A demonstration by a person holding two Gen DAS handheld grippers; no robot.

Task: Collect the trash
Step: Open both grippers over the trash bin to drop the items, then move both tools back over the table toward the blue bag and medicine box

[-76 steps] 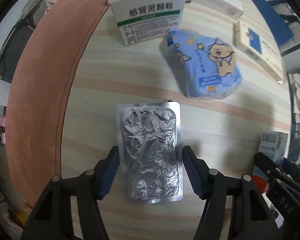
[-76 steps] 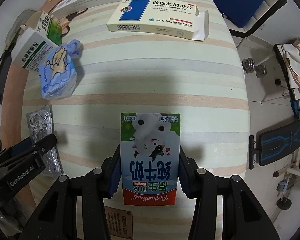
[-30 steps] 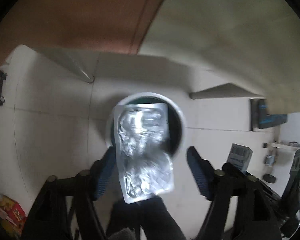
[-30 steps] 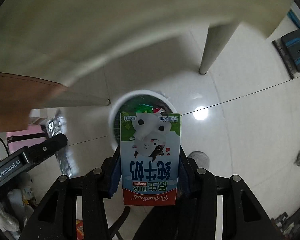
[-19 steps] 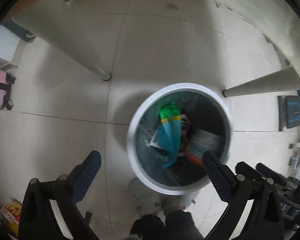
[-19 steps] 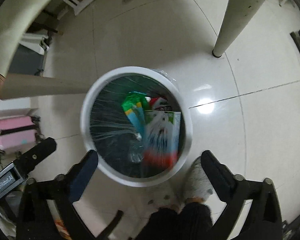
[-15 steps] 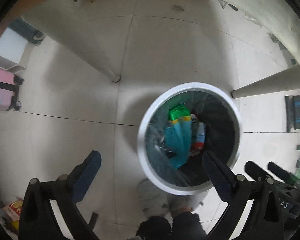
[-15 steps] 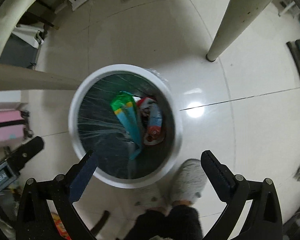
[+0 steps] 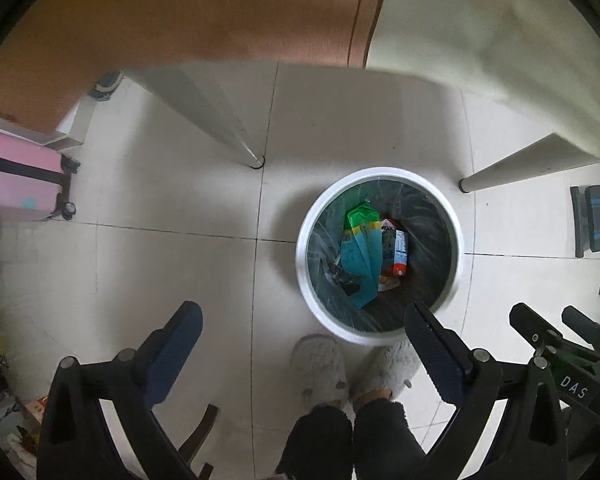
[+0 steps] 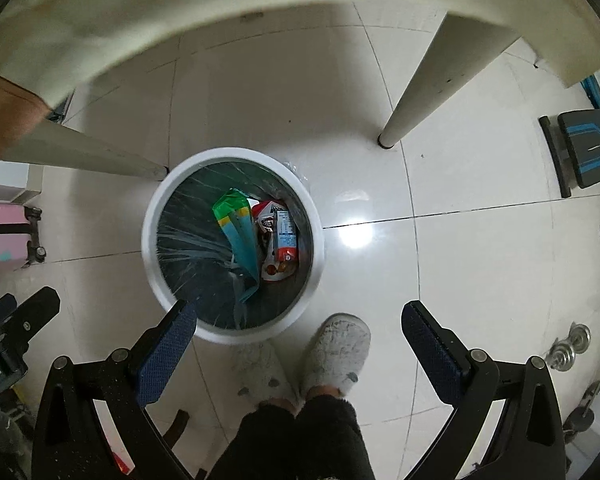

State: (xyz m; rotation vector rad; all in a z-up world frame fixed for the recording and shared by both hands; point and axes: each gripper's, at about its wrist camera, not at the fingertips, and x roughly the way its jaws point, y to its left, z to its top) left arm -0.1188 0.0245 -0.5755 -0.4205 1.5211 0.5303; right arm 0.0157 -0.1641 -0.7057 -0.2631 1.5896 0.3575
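A round white trash bin with a dark liner stands on the tiled floor below both grippers; it also shows in the right wrist view. Inside lie a green and teal wrapper and the milk carton, which also shows in the right wrist view. My left gripper is open and empty, above the floor left of the bin. My right gripper is open and empty, above the bin's near right edge.
Table legs stand beyond the bin, the table edge overhead. The person's grey slippers are just in front of the bin. A pink suitcase is at the left, a bench at the right.
Both grippers opened over the bin and dropped the blister pack and the milk carton into it. Since then both have pulled up and back, so the bin looks smaller.
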